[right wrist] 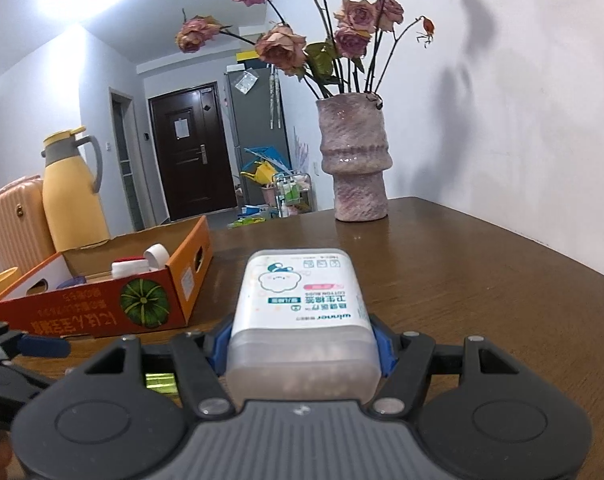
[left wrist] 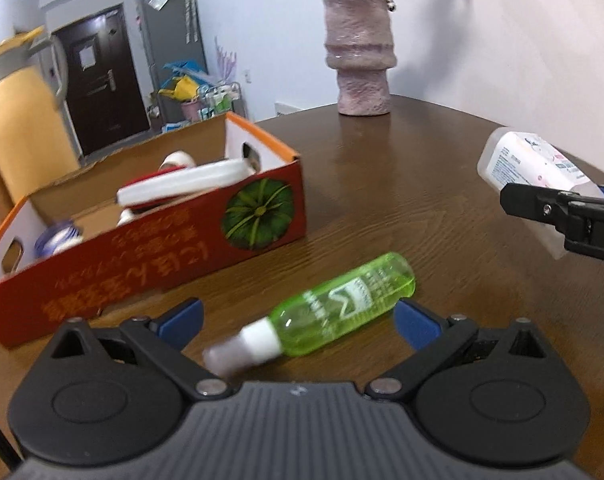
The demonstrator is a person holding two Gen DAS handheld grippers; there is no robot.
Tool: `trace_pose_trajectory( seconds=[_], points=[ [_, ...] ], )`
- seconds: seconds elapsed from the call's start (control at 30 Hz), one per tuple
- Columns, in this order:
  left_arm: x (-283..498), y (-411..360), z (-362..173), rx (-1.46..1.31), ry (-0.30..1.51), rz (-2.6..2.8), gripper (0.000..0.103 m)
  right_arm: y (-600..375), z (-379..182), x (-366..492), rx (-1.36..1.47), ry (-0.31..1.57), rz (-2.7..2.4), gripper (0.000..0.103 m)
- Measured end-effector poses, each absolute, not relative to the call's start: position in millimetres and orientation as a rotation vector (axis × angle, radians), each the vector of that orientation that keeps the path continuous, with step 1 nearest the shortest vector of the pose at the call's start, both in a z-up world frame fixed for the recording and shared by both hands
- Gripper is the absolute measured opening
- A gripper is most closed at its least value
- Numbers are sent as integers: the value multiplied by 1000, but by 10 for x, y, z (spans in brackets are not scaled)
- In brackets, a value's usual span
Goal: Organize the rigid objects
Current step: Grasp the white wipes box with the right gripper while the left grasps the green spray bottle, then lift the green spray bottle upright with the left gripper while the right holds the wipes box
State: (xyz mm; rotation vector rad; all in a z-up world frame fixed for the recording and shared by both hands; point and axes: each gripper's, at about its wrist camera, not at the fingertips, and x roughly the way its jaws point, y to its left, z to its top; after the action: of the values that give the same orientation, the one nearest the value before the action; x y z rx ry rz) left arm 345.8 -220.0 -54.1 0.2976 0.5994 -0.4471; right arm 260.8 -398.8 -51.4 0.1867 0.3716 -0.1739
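Note:
A green spray bottle (left wrist: 341, 304) with a white cap lies on its side on the brown table (left wrist: 421, 200). My left gripper (left wrist: 298, 318) stands open around it, the blue pads wide apart and not pressing it. My right gripper (right wrist: 302, 346) is shut on a white plastic cotton swab box (right wrist: 302, 304), held above the table. The left wrist view shows that box (left wrist: 529, 160) at the far right in the right gripper's black fingers (left wrist: 541, 208). A red cardboard box (left wrist: 162, 248) with a pumpkin picture sits at the left, several white and red containers inside.
A pink vase (right wrist: 355, 160) of dried roses stands at the table's far side by the wall. A yellow thermos jug (right wrist: 72, 196) and an orange suitcase (right wrist: 10, 220) are behind the red cardboard box (right wrist: 102, 308). A yellow cup (right wrist: 0, 284) is at the far left.

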Motion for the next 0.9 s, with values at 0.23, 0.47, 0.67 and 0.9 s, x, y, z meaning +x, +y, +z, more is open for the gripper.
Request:
trace_pose_trajectory(
  seconds=[0.23,0.47,0.67,0.9],
  points=[
    [3577,-2321,-686,312,623,-453,90,-4011,-530,2607,201,378,-182,65],
    [3575,-2216,-666,209,663,-514,32,-4002,-537,2618,201,386,-186,65],
    [3398,-2140,-650,206,671,-533,31,-4006,-535,2627,204,386,-188,65],
    [3255,-1854,-581,142,668,-519,31,-4005,-534,2618,207,379,-184,65]
  ],
)
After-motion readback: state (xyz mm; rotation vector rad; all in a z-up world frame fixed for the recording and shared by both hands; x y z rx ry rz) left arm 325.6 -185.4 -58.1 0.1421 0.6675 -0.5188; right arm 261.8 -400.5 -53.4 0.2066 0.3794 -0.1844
